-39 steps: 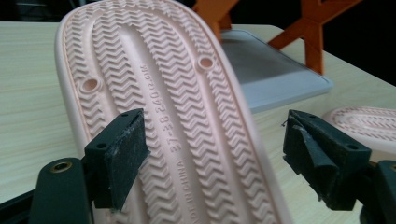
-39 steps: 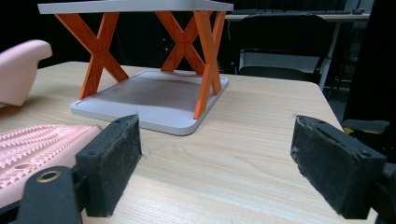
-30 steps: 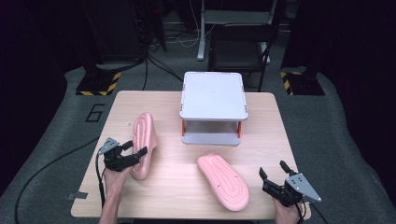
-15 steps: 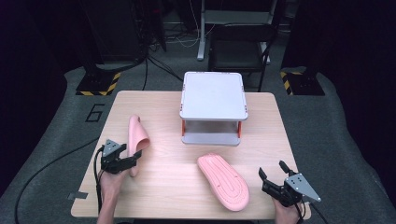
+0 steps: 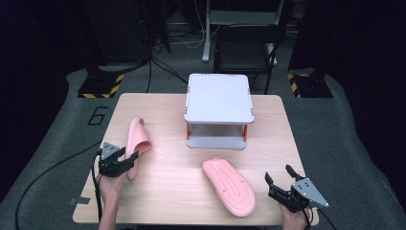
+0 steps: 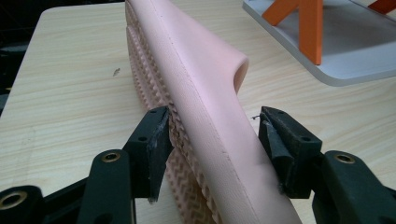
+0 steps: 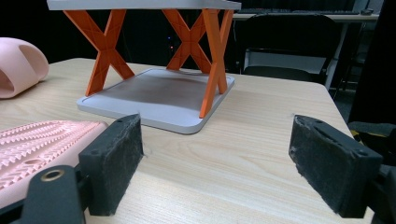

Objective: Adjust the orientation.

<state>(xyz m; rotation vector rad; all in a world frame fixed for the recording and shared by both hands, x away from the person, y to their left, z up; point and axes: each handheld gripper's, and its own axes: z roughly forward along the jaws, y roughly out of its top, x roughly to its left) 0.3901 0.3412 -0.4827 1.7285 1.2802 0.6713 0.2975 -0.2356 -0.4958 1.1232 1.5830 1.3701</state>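
Note:
Two pink slippers lie on the wooden table [image 5: 167,196]. The left slipper [image 5: 138,138] stands tipped on its edge, its ribbed sole turned toward the table's left side. Its heel end [image 6: 201,93] sits between the jaws of my left gripper [image 5: 131,162] [image 6: 212,135], which have just been closing. One pad [image 6: 159,140] touches the sole, and the other [image 6: 275,140] stands a sliver off the upper side. The right slipper [image 5: 229,186] [image 7: 37,140] lies sole up near the front. Just right of its toe, my right gripper [image 5: 278,173] [image 7: 215,154] rests open with nothing between its jaws.
A white two-tier stand [image 5: 219,93] with orange cross legs [image 7: 187,42] occupies the middle back of the table; its lower shelf [image 7: 154,95] is bare. A chair [image 5: 244,52] and dark equipment stand beyond the far edge. A cable [image 5: 43,172] trails off to the left.
The left slipper has gone from lying flat to standing on its edge. The left gripper's jaws have narrowed around its heel end. The right gripper and the right slipper have not moved.

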